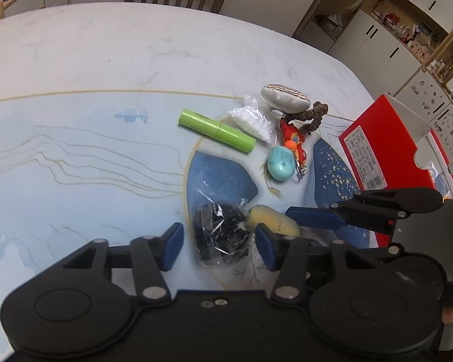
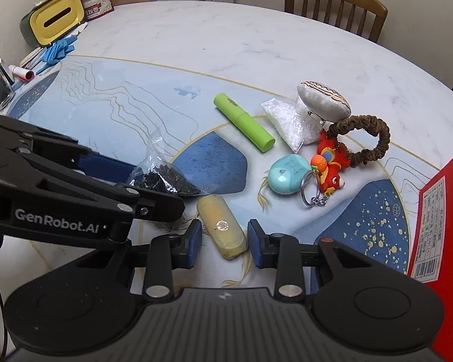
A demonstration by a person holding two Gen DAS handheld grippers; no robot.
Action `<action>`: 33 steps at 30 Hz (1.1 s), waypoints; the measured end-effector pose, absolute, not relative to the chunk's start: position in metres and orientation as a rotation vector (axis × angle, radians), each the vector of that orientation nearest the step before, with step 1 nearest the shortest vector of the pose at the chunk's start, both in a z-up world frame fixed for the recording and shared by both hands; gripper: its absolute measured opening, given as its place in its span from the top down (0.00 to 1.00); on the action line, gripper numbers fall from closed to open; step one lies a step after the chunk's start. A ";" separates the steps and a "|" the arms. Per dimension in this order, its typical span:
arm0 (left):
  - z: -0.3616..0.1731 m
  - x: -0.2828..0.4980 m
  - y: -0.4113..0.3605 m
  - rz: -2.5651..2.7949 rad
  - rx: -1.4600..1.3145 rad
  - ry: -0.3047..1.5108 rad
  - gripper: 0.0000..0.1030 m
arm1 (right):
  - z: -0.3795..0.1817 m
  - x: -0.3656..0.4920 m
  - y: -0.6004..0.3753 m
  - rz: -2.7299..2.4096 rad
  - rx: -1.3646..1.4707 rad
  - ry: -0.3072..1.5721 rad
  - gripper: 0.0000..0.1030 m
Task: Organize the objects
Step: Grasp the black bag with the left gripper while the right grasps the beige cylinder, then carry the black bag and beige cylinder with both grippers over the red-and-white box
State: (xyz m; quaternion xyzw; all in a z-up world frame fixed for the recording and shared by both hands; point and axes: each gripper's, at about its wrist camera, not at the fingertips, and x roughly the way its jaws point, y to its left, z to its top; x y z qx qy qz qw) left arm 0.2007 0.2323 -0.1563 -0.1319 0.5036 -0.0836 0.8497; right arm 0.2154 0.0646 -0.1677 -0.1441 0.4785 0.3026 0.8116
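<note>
Straddling the yellow oblong case [image 2: 222,230], the right claw [image 2: 224,242] stands with its jaws spread, one blue pad on either side of the case and neither pad visibly touching it. This placement suits a pinch across the narrow width, judged to be the step in hand; nothing is gripped yet. The case lies flat on the counter [image 2: 196,39], so a closing stroke should meet both long sides squarely.

The left claw [image 1: 220,242] is likewise spread wide, with the clear bag of black pieces [image 1: 223,229] between its pads. Contact cannot be confirmed from either view. The bag touches the far-left end of the yellow oblong case, so the two claws work close together; a collision between them is a plausible risk.

Remaining items, located from the yellow oblong case:
- Teal egg-shaped item [image 2: 288,173]: just beyond it, to the right, with a key ring touching it.
- Red figure keychain [image 2: 332,166]: further right, overlapped by the brown scrunchie [image 2: 368,134].
- Green tube [image 2: 243,120]: beyond the case, lying diagonally.
- Bag of white beads [image 2: 287,123]: right of the tube, partly under the grey striped cushion [image 2: 323,99].
- Red box [image 1: 386,138]: well to the right, near the counter edge. It appears open-topped and is the likely receptacle for the sorted items.
</note>
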 end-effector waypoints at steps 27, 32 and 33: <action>-0.140 0.181 0.220 -0.151 -0.348 1.101 0.74 | -0.143 0.172 0.018 0.537 -0.102 1.079 0.80; -0.127 0.172 0.211 -0.169 -0.374 1.101 0.74 | -0.131 0.162 -0.005 0.525 -0.060 1.079 0.80; -0.123 0.171 0.209 -0.175 -0.373 1.097 0.74 | -0.126 0.160 -0.009 0.529 -0.052 1.071 0.80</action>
